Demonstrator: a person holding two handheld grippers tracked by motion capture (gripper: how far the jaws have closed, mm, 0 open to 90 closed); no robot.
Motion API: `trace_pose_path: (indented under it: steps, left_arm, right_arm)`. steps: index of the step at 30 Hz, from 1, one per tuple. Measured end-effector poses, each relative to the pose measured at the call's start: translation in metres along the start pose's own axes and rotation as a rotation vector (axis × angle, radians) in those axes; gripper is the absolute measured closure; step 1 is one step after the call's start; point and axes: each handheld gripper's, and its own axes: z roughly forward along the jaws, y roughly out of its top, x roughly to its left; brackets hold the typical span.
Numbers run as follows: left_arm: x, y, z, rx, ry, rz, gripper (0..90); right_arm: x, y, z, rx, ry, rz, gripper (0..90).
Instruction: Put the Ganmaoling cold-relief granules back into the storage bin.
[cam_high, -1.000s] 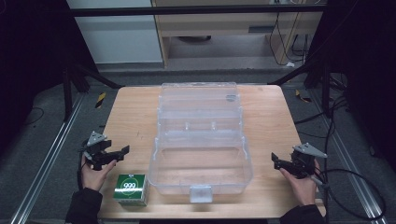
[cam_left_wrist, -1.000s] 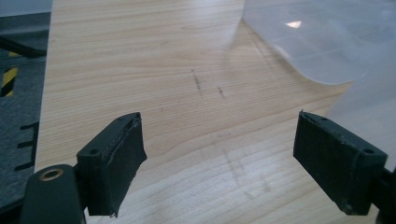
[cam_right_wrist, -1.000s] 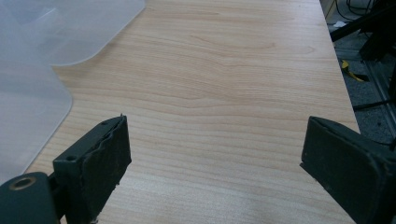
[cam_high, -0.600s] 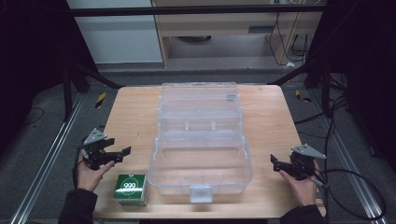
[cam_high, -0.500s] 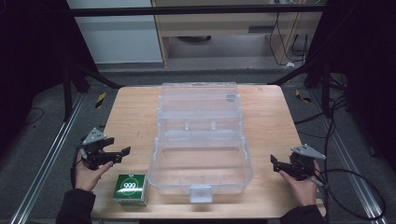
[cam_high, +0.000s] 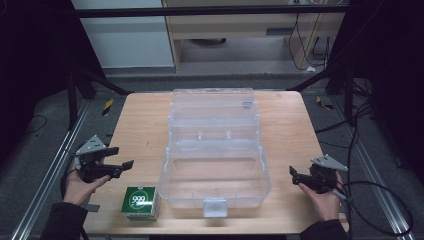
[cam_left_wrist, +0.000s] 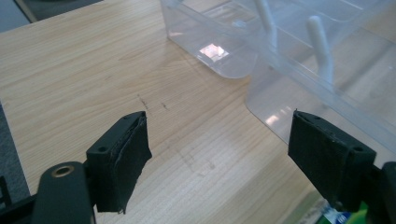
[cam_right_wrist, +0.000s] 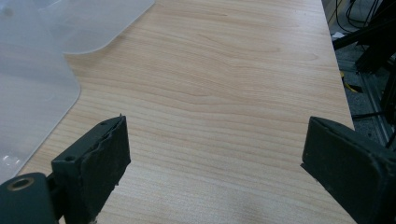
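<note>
Clear plastic box (cam_high: 215, 165) sits lid-open mid-table, reaching the near edge; green carton (cam_high: 141, 202) just left of its front corner. My left gripper (cam_high: 114, 159) hangs at the table's (cam_high: 140, 125) left edge, jaws spread, empty. My right gripper (cam_high: 296, 176) is near the right edge, jaws wide, empty. Cabinet (cam_high: 235, 25) beyond.

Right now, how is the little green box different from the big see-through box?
The green box is small, solid-coloured and closed, with white numbers on top. The clear box is much bigger, see-through and open, its lid tipped back, with nothing visible inside. The green box sits near the left gripper; the clear box fills the table's middle. Both rest on the wooden table.
</note>
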Motion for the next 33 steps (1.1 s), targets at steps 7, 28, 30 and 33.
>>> trace_pose_path:
  steps: [7, 28, 30, 33]
  left_arm:
    - [-0.007, 0.008, -0.008, 0.059, -0.071, 0.081, 19.3]
    - [-0.027, 0.019, -0.006, 0.236, -0.219, 0.367, 12.2]
    - [-0.029, 0.02, -0.006, 0.253, -0.231, 0.389, 11.6]
    - [-0.031, 0.022, -0.004, 0.275, -0.253, 0.416, 11.3]
  right_arm:
    - [0.0, 0.0, 0.0, 0.0, 0.0, -0.006, 7.4]
    - [0.002, -0.001, 0.002, 0.014, 0.006, -0.033, 6.6]
    - [0.002, -0.001, 0.003, 0.018, 0.005, -0.037, 6.5]
    - [0.002, -0.001, 0.003, 0.021, 0.008, -0.04, 6.4]
